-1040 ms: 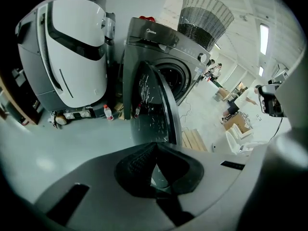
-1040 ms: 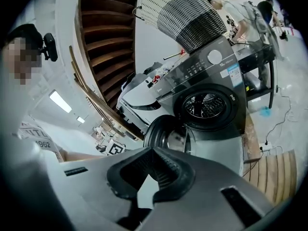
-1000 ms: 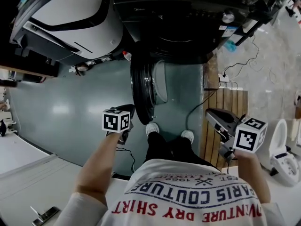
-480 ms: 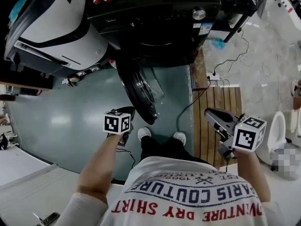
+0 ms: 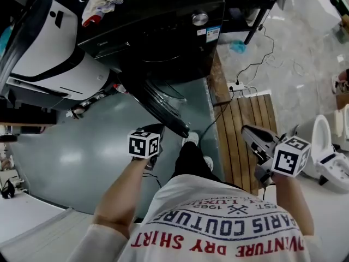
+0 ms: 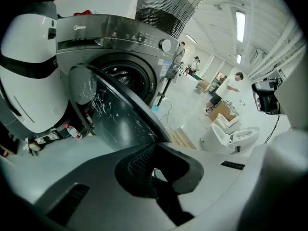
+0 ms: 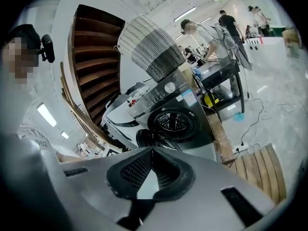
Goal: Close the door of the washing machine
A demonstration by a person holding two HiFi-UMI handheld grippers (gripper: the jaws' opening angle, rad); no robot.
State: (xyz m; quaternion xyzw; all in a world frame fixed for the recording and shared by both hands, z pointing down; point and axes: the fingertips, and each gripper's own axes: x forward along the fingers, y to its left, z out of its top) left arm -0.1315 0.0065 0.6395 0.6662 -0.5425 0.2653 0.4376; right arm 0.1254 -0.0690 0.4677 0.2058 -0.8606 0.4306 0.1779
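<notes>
- Left tongs (image 5: 155,129) clenched on nothing, just beside the edge of the open washing machine door (image 5: 156,106).
- Right tongs (image 5: 245,130) clenched, empty, well apart from it.

I take this for a big open test hall or lab workshop, not a home. The washing machine (image 5: 163,31) stands free on a grey painted floor (image 5: 82,141). As I face it, a bulky white appliance (image 5: 60,48) sits just to its left and a woven basket (image 7: 151,44) is on its top. To its right lie a slatted wooden platform (image 5: 245,130), a power strip (image 5: 235,85) with loose cables, and a toilet (image 5: 322,141) on bare floor. Beyond the washing machine, people (image 7: 204,30) work at a black trolley (image 7: 224,81) under long ceiling strip lights (image 6: 239,19).
</notes>
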